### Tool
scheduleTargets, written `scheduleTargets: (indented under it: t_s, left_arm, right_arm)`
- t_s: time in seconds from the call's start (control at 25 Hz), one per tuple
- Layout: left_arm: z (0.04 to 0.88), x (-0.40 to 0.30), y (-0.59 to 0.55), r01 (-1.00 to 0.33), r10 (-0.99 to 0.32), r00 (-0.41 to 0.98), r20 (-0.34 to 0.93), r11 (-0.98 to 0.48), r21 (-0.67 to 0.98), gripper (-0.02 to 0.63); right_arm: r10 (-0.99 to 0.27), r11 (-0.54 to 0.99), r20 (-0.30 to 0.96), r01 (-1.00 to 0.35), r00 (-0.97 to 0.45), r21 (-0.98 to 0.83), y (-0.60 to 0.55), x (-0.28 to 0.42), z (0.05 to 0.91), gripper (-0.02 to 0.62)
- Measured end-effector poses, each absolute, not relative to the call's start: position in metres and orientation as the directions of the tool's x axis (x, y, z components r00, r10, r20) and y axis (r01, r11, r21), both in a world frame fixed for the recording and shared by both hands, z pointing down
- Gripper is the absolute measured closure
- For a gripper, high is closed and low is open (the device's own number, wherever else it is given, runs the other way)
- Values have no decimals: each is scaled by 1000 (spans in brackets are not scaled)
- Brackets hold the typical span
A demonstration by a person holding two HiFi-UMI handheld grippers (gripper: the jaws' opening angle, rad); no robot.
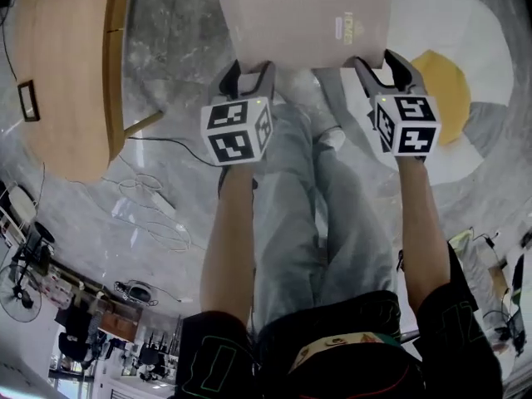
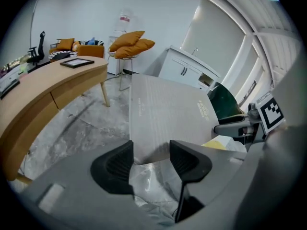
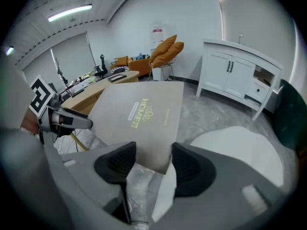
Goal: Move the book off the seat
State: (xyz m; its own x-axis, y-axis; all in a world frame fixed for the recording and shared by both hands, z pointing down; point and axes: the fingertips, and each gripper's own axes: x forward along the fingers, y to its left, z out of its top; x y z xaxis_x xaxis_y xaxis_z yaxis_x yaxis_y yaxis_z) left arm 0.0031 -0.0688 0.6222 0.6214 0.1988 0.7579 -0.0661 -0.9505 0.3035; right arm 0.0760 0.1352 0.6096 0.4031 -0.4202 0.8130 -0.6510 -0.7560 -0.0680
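A large beige hardcover book (image 1: 303,19) with "HOMES" on its cover hangs level in the air above the marble floor, in front of the person's legs. My left gripper (image 1: 247,71) is shut on its near left corner and my right gripper (image 1: 378,63) is shut on its near right corner. In the left gripper view the book (image 2: 163,114) runs away from the left gripper (image 2: 151,159), with the right gripper (image 2: 240,126) at its far side. In the right gripper view the book's (image 3: 139,114) corner sits inside the right gripper (image 3: 153,159), and the left gripper (image 3: 62,119) shows beyond it.
A curved wooden desk (image 1: 66,65) stands to the left with a framed picture on it. Cables (image 1: 150,206) lie on the floor beside it. A white and yellow rug (image 1: 449,81) lies to the right. A white cabinet (image 3: 235,73), an orange-cushioned chair (image 2: 127,44) and a dark green seat (image 2: 223,102) stand farther off.
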Motion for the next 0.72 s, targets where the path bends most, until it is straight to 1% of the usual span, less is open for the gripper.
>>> scheduleTargets:
  t_s: [0.4,0.72]
  left_arm:
    - [599,5,-223,-275,41,672,740,-914,300,379]
    - [582,-11,-320,-431,-74,673,736,-848,309,380]
  right_arm:
    - [-504,-601,796,-798,335,-45,-40,121,584,353]
    - [-558,-453,792,-890,248,-40,-160,135,567,353]
